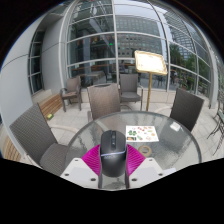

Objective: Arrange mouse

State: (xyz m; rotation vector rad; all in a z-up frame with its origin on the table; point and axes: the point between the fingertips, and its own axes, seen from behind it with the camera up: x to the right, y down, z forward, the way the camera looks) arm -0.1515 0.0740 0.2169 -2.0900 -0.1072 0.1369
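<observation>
A dark grey computer mouse (112, 155) sits between my gripper's (112, 160) two fingers, held above a round glass table (165, 150). Both magenta pads (93, 160) press against the mouse's sides, so the gripper is shut on it. The mouse's nose points away from me toward the table's middle. Its rear end is hidden by the gripper body.
A card with coloured pictures (143, 132) lies on the glass just ahead and to the right of the mouse. Wicker chairs (103, 100) ring the table. A wooden lectern stand (150, 65) stands beyond, in front of tall glass walls.
</observation>
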